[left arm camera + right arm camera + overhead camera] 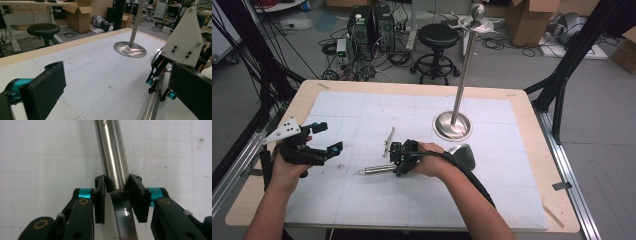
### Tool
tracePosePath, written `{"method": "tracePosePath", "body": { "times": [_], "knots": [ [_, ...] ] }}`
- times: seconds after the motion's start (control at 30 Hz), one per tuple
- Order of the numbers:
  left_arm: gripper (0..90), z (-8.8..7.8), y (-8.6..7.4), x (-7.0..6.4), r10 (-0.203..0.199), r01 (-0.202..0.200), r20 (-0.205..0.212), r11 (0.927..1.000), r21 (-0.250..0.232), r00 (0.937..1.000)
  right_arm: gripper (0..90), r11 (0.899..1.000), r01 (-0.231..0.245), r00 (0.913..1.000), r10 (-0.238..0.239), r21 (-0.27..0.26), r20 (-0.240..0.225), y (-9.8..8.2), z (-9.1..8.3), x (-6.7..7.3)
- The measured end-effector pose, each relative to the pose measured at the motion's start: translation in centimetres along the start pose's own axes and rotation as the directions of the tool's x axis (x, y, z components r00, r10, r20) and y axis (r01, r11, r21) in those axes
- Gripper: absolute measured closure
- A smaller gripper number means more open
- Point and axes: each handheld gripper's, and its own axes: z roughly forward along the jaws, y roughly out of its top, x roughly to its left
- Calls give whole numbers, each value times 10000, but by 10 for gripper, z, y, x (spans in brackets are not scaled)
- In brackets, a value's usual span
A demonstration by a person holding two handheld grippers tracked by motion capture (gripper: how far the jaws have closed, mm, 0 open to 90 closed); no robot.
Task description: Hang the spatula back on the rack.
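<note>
A steel ladle lies flat on the white mat (pixel 362 115), its tubular handle (pixel 377 169) pointing left and its bowl (pixel 463 154) behind my right hand. My right gripper (pixel 398 159) is shut on the ladle handle (pixel 113 152) where the tube meets the flat neck, with both pads pressed on the metal; in the right gripper view the gripper (pixel 116 182) points straight down at the mat. My left gripper (pixel 328 137) is held open at the mat's left side, apart from the ladle, with nothing between its jaws. The left gripper view (pixel 117 87) looks toward the right gripper (pixel 156 82) and the handle (pixel 152 105).
A tall steel stand (pixel 453 126) with a round base and hooks at the top rises from the mat behind the right hand, also seen in the left gripper view (pixel 130 49). Beyond the wooden table edge (pixel 412 86) are a black stool (pixel 438 37), computers and boxes.
</note>
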Motion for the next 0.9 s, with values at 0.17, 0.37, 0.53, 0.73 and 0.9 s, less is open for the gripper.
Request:
{"method": "tracePosePath", "body": {
  "times": [0.17,0.37,0.53,0.73,0.9],
  "knots": [
    [17,-1,0,1,13,-13,-9,10000,24,10000,681,9947,-336,9993,350,-968,131,-6,-30,-3],
    [17,0,0,0,19,-19,-12,10000,47,10000,684,9713,-518,9973,622,-2320,378,-21,-74,-3],
    [17,-1,0,1,7,-7,-33,10000,17,10000,686,9432,-529,9948,784,-3281,650,-34,-106,1],
    [17,0,0,0,0,0,-14,10000,24,10000,692,8983,-662,9908,1106,-4344,776,-49,-136,3],
    [17,-1,0,1,-8,8,4,10000,21,10000,695,8502,-780,9889,1323,-5206,678,-64,-159,4]
  ]
}}
